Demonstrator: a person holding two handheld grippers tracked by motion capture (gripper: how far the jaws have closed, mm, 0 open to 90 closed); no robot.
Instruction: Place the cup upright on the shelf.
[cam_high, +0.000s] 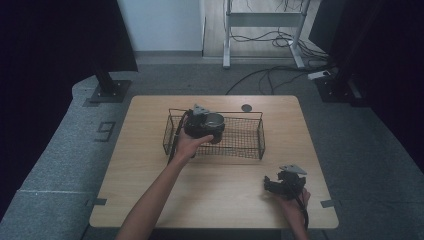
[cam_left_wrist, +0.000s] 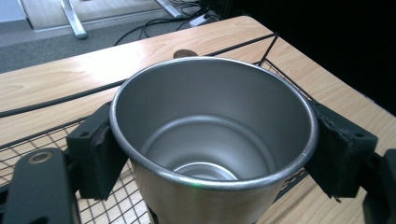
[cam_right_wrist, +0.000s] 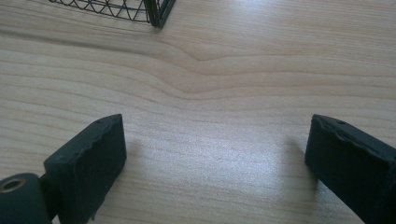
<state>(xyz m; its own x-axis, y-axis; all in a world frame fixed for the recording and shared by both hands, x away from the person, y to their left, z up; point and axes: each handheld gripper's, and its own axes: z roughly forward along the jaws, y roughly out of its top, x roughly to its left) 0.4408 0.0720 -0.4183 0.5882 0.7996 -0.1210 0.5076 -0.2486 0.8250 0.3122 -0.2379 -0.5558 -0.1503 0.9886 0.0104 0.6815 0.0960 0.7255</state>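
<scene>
Nearest to the person, the right gripper (cam_high: 270, 183) rests low on the light wooden surface (cam_high: 150, 190) near its front right corner, and its two black jaws stand wide apart with only bare wood between them; in the right gripper view one corner of the basket (cam_right_wrist: 156, 11) shows farther off. A little farther, on the left half, the left gripper (cam_high: 214, 131) reaches over the near wall of the black rectangular wire basket (cam_high: 247, 150), which stands in the middle of the surface. Its jaws are clamped on the two sides of a round, shiny steel cup (cam_left_wrist: 210, 140), which is upright, open side up and empty, and sits above the wire floor in the left part of the basket. Beyond the basket, near the far edge of the surface, lies a small dark round disc (cam_high: 246, 107).
</scene>
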